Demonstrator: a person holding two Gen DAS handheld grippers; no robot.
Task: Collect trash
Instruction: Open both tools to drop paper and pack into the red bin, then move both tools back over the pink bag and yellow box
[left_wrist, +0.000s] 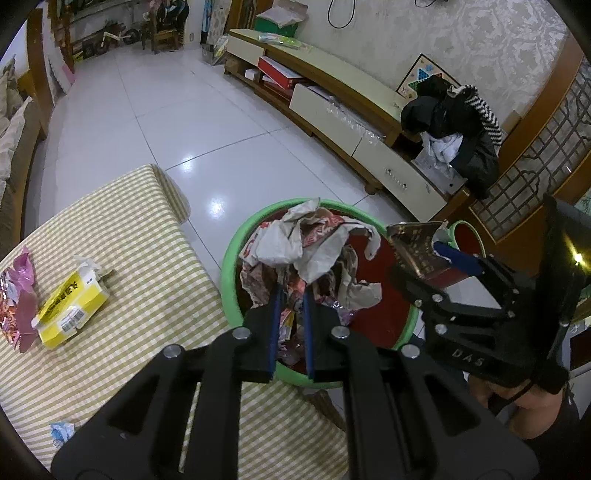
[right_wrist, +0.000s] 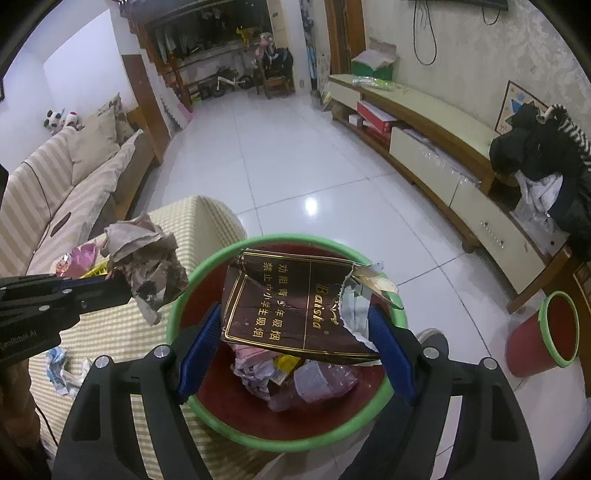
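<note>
The worktop (left_wrist: 122, 258) carries a yellow-and-white checked cloth and stands on a glossy white tiled floor (left_wrist: 155, 122). A long low wooden cabinet with cream drawers (right_wrist: 436, 147) runs along the patterned wall, with dark clothing heaped at its near end. A striped beige sofa (right_wrist: 62, 192) sits on the opposite side of the room.

A red round bin with a green rim (right_wrist: 236, 432) stands just beside the worktop edge. It holds clear plastic, crumpled paper and wrappers. A second, smaller red bin with a green rim (right_wrist: 554, 332) stands on the floor near the cabinet.

The left claw (left_wrist: 291, 295) is clenched on a crumpled wad of brown and white printed paper (left_wrist: 314, 254), held above the bin opening. The right claw (right_wrist: 295, 328) grips a flattened dark maroon carton with gold lettering and a torn silver foil corner (right_wrist: 291, 306), also above the bin.

Remaining on the worktop are a yellow carton with a barcode label (left_wrist: 70, 306), a pink foil wrapper (left_wrist: 18, 299) touching it, and a small blue-and-white crumpled wrapper (left_wrist: 62, 434) near the front edge.
</note>
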